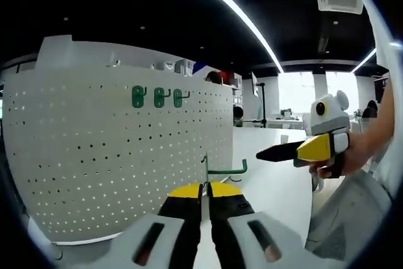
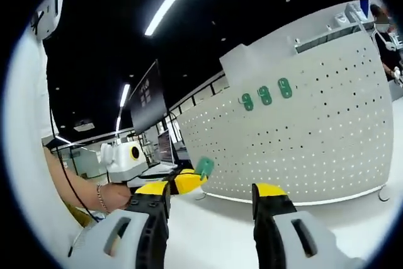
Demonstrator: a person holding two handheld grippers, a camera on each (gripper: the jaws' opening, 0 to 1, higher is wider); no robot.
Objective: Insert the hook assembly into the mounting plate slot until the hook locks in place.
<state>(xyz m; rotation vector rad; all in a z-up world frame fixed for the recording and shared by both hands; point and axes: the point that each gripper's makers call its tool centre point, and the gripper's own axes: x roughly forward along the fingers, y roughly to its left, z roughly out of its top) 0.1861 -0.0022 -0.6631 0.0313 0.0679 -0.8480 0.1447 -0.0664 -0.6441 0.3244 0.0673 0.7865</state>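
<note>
A white pegboard mounting plate [image 1: 94, 155] stands upright on the table, and three green hooks [image 1: 159, 97] hang in a row near its top. My left gripper [image 1: 204, 188] is shut on a green hook assembly [image 1: 228, 170], with its flat plate upright between the yellow tips and its arm pointing right. It sits a short way in front of the board's lower right part. My right gripper [image 1: 267, 153] hovers to the right, held by a hand. In the right gripper view, the right gripper [image 2: 211, 192] is open and holds nothing. The left gripper [image 2: 182, 182] carries the hook assembly [image 2: 204, 167] before the pegboard [image 2: 315, 143].
The white tabletop [image 1: 277, 187] runs right of the board, and a grey chair back [image 1: 352, 212] is at the lower right. The board's foot [image 2: 383, 194] rests on the table. Office desks and monitors [image 2: 165, 146] stand behind, and the person's arm [image 2: 69, 187] is at the left.
</note>
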